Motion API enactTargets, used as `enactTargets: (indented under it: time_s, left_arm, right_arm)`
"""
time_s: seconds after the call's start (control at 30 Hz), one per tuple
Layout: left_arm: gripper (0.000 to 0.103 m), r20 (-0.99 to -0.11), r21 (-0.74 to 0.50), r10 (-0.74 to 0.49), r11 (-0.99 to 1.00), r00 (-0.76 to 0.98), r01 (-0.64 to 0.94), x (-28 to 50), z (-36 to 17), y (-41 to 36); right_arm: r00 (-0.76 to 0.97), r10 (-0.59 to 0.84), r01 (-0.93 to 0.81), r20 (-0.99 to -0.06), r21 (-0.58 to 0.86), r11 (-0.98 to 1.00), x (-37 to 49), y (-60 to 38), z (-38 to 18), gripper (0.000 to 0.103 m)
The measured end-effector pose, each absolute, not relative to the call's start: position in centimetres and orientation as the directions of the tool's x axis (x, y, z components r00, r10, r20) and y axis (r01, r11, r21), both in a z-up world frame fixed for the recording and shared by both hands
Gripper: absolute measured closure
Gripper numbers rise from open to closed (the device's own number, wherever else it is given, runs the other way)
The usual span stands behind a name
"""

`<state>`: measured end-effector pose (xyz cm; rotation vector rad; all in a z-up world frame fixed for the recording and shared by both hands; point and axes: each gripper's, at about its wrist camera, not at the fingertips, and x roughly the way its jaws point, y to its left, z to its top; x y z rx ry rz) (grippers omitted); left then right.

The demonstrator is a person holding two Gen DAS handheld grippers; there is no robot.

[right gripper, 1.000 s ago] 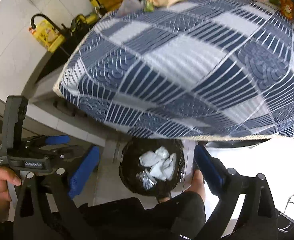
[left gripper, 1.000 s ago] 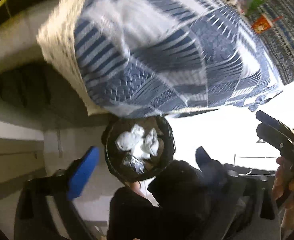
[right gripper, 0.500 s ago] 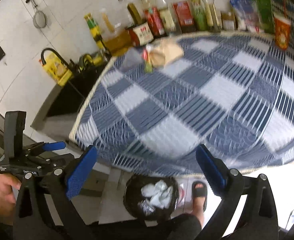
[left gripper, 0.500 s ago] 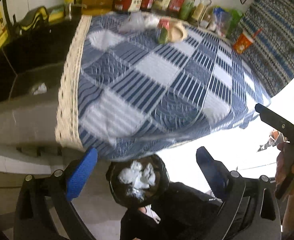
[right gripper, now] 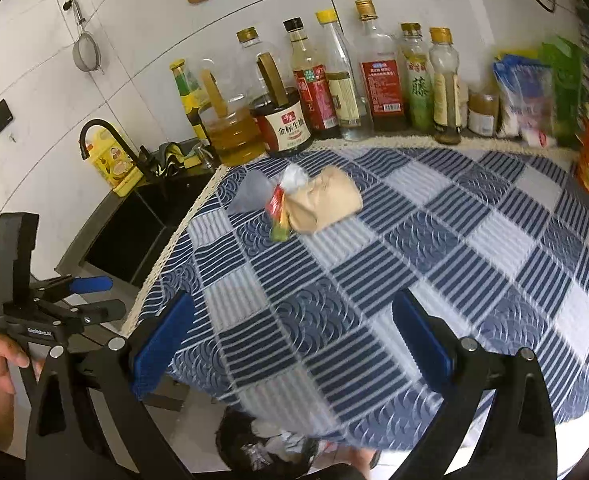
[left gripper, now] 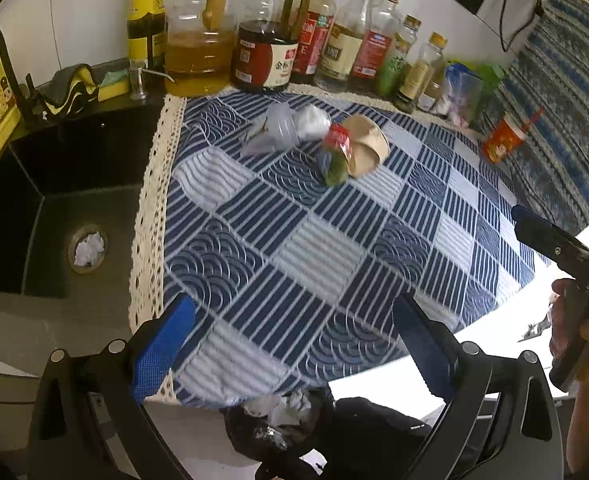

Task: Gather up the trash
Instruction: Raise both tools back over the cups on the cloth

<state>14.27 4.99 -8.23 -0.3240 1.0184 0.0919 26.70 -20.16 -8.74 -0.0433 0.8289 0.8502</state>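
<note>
Fingers point(left gripper: 162, 354) spread, bin point(left gripper: 278, 420) holding crumpled tissues point(left gripper: 282, 404), sink point(left gripper: 54, 184)

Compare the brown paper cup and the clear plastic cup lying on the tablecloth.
The paper cup is opaque tan; the plastic cup is see-through grey. The paper cup lies right of the red-and-green wrapper and touches it; the plastic cup lies left of it, nearer the sink. The paper cup looks squashed; the plastic cup's shape is too blurred to judge. Both lie on their sides on the tablecloth, ungripped, below the bottles.
</note>
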Motion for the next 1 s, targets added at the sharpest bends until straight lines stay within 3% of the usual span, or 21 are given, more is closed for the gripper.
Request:
enactTargets:
  time_s: [0.63, 1.0]
  left_arm:
    - [0.007, -0.883, -0.293, -0.065, 0.849, 0.464, -0.439, 22.9, -9.3, 7.8]
    - [0.007, -0.907, -0.277, -0.082, 0.854, 0.413, -0.439, 29.7, -11.1, 9.4]
  right_arm:
    - [0.211, 0.655, -0.800, -0.725, 0.257, 0.542, 38.5, -13.8, -13.1, 0.005]
    - [0.124, 0.648, -0.871, -0.752, 0.230, 0.434, 42.1, -10.2, -15.3, 0.005]
